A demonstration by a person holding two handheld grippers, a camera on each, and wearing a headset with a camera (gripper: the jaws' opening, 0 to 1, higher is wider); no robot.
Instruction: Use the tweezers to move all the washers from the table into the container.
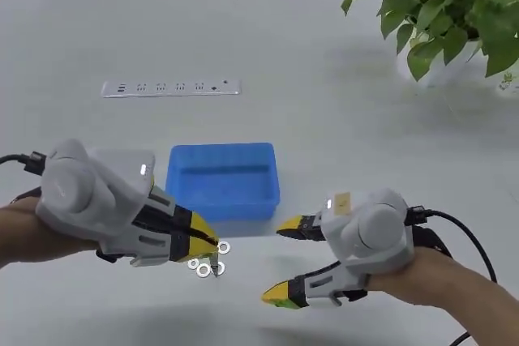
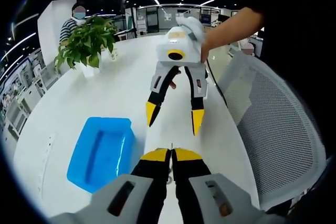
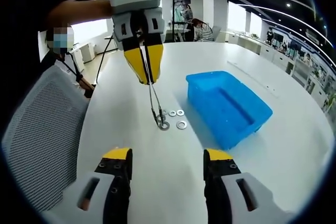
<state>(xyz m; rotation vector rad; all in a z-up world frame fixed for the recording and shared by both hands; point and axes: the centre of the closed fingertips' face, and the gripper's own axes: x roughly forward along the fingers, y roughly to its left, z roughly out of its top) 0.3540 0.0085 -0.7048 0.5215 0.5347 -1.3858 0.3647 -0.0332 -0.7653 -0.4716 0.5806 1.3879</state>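
Right now your left gripper [image 1: 209, 242] has its yellow-tipped jaws pinched together on the slim metal tweezers [image 1: 216, 261], whose tips point down at one of the small silver ring-shaped washers [image 1: 203, 269]. Those washers lie in a loose cluster on the white table [image 1: 340, 119], just in front of the blue rectangular plastic container [image 1: 223, 203] and apart from it. Your right gripper [image 1: 282, 258] hovers near them on the other side, its jaws spread wide and holding nothing.
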